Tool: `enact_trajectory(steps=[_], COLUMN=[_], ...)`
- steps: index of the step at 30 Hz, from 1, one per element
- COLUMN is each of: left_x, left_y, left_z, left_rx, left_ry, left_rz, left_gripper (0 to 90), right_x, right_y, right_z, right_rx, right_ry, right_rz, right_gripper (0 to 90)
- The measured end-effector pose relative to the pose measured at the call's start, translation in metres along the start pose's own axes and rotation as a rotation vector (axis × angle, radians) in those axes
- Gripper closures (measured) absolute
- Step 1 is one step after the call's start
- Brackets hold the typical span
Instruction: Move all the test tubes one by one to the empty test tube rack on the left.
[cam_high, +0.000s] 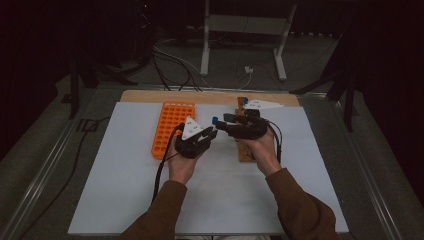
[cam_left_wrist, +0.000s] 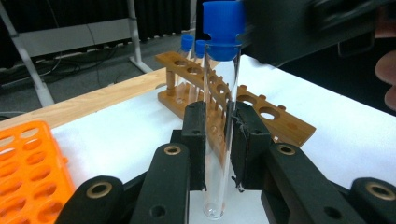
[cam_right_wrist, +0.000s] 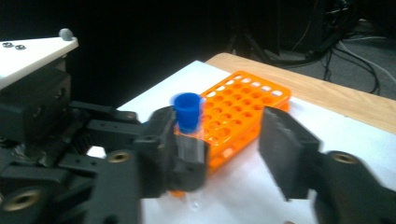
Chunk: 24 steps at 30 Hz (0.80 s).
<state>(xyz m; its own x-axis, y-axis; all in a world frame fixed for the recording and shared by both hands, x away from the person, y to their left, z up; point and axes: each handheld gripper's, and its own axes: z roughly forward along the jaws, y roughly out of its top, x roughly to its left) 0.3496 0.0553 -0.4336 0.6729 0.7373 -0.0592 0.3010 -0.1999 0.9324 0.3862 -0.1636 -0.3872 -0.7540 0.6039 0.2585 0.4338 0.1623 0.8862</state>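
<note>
Tube: a clear tube (cam_left_wrist: 217, 135) with a blue cap (cam_left_wrist: 223, 28), held upright above the white mat (cam_high: 125, 185), between the orange rack (cam_high: 168, 127) and the wooden rack (cam_left_wrist: 261, 109).
Left gripper: the left gripper (cam_left_wrist: 218, 140) is clamped tight on the tube's glass at about mid-height, pads pressing both sides; the tube's round bottom hangs free below the jaws.
Right gripper: the right gripper (cam_right_wrist: 229, 149) has its jaws apart, nothing in them. In its own view 1 pad sits just beside the capped end and the other stands well clear, so I judge it has let go.
Long axis: vertical, cap up.
Which way: the tube sits at the left gripper's jaws; the orange rack lies just to that hand's left in the high view, the wooden rack to its right under the right hand.
Nearer hand: left, and it has sole hold.
Other tubes: 2 blue-capped tubes (cam_left_wrist: 187, 44) stand at the far end of the wooden rack.
Likely next: lowering the tube straight down into an orange-rack hole, keeping it plumb.
</note>
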Motion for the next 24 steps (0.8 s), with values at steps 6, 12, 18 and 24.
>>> enact_trajectory(steps=[6, 12, 18, 24], left_x=[0.008, 0.017, 0.027, 0.038], left_y=[-0.002, -0.004, -0.007, -0.010], left_z=[-0.011, -0.023, -0.039, -0.054], left_rx=[-0.019, -0.033, -0.058, -0.070], left_ry=[-0.006, -0.017, -0.047, -0.046], left_rz=[-0.012, -0.024, -0.056, -0.066], left_gripper=[78.4, 78.5, 78.5, 78.5], right_x=[-0.009, -0.016, -0.019, -0.024], right_y=[-0.002, -0.008, -0.015, -0.021], right_z=[-0.010, -0.012, -0.011, -0.013], right_rx=[-0.040, -0.006, 0.023, 0.014], right_ry=[-0.076, -0.169, -0.229, -0.237], right_rz=[-0.011, -0.053, -0.109, -0.097], right_gripper=[15.6, 3.4, 0.0, 0.0])
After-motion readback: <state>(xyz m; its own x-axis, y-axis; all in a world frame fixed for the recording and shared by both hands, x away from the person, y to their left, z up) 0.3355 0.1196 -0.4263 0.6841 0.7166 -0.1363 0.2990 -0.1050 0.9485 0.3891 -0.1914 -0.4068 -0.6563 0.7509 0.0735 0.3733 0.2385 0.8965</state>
